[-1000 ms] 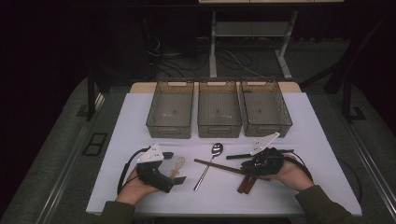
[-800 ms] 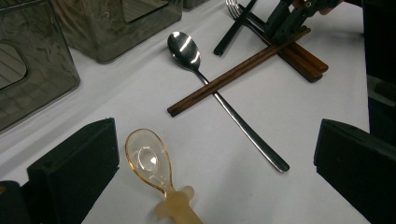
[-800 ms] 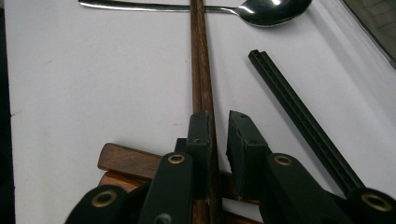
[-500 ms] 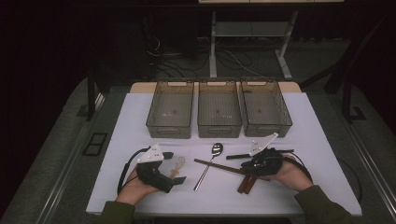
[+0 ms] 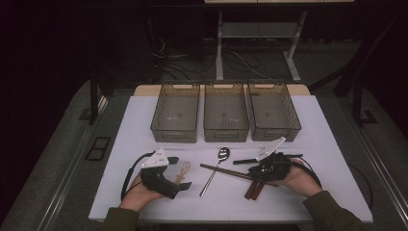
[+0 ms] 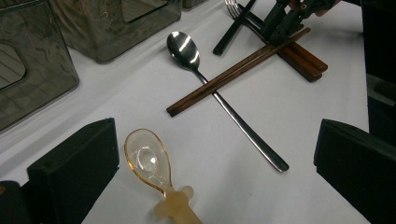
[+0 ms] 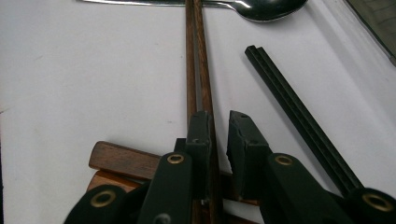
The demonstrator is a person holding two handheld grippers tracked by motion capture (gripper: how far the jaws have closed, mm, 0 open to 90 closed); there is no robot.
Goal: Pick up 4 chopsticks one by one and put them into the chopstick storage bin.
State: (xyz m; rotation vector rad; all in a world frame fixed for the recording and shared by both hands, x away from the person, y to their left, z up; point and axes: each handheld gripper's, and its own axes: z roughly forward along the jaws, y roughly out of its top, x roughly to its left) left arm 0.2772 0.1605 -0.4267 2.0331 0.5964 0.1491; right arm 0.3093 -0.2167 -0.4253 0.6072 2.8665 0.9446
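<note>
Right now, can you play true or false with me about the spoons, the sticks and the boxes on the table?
1. Three bins stand in a row. True.
2. The metal spoon sits inside a bin. False: it lies on the table, under the brown chopsticks.
3. The left gripper has wide-open jaws. True.
4. The clear spoon lies between the left jaws. True.
5. The black chopsticks cross the metal spoon. False: the brown pair does.

White table [image 5: 327,125] w/ 3 bins [image 5: 225,115], cutlery [image 5: 214,171].
</note>
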